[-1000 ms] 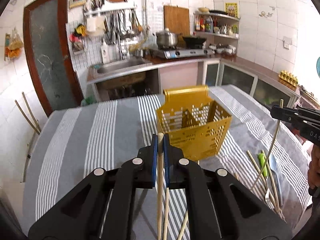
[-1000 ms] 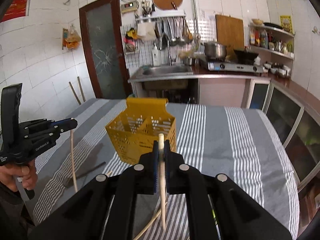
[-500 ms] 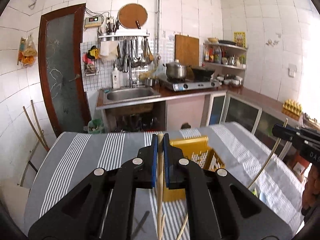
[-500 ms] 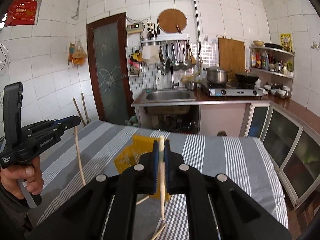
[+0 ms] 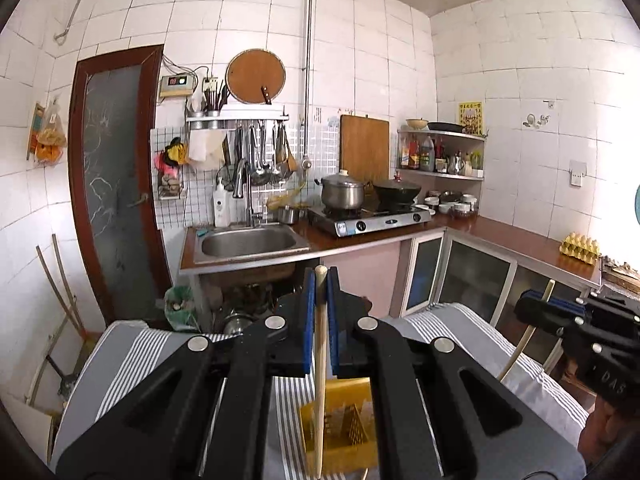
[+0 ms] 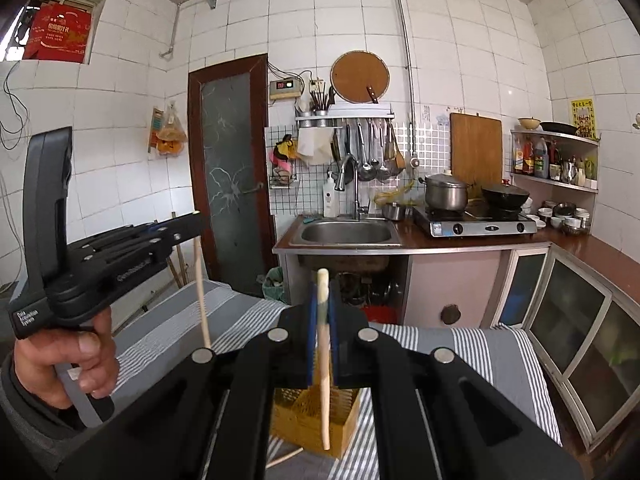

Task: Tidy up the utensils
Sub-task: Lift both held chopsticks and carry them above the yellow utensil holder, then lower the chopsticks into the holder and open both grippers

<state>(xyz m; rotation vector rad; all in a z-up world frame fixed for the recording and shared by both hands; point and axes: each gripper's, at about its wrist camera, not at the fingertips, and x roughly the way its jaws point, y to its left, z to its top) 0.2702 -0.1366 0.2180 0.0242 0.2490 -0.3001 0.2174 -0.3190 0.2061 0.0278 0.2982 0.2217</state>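
Tiled kitchen, striped table point(image 5: 460, 320), sink point(image 5: 248, 242), stove point(image 5: 376, 218)

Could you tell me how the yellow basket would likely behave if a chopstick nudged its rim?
The basket looks like thin perforated plastic, so probably light and apt to slide on the striped cloth. It stands tall on a narrow base, so a push high up might tip it.
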